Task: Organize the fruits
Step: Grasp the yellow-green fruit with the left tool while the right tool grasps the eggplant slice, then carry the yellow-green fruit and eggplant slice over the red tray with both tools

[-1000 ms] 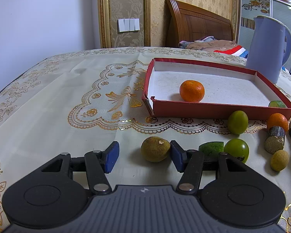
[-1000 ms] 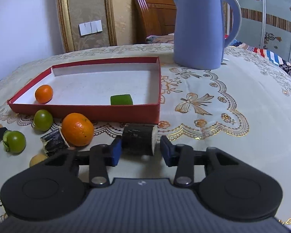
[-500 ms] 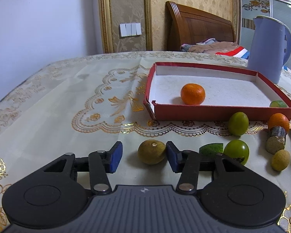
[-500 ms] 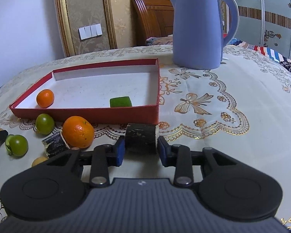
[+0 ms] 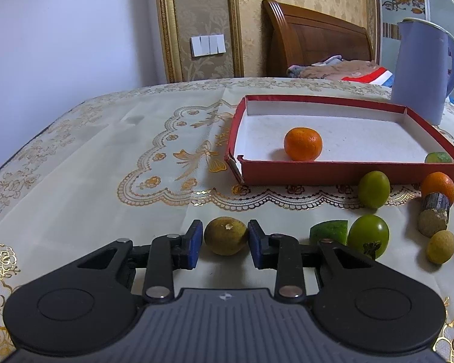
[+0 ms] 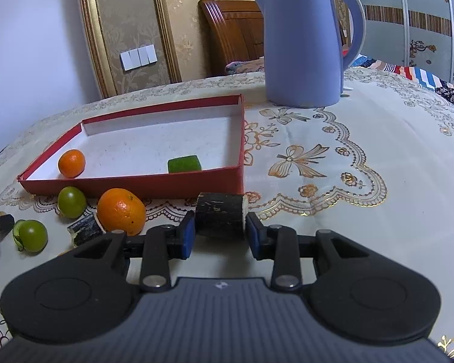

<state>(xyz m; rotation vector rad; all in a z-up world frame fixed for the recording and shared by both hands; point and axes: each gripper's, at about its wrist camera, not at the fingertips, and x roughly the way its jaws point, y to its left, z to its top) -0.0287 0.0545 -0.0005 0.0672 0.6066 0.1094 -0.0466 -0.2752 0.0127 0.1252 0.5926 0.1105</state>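
In the left wrist view my left gripper (image 5: pixel 225 240) is shut on a round brown-yellow fruit (image 5: pixel 225 236) that rests on the tablecloth. Its blue pads touch the fruit on both sides. In the right wrist view my right gripper (image 6: pixel 220 236) is shut on a short dark cane piece (image 6: pixel 220 214) lying in front of the red tray (image 6: pixel 136 183). The tray (image 5: pixel 348 171) holds a small orange (image 5: pixel 302 144) and a green chunk (image 6: pixel 184 164).
Loose on the cloth before the tray lie two green fruits (image 5: pixel 373 189) (image 5: pixel 368 236), a green wedge (image 5: pixel 329 231), an orange (image 6: pixel 121 210), a second cane piece (image 5: pixel 434 214) and a small yellow fruit (image 5: pixel 441 246). A blue kettle (image 6: pixel 302 39) stands behind the tray's right corner.
The left jaws have closed from wide apart onto the brown-yellow fruit. The right jaws have closed the last gap onto the cane piece. Neither gripper has shifted much.
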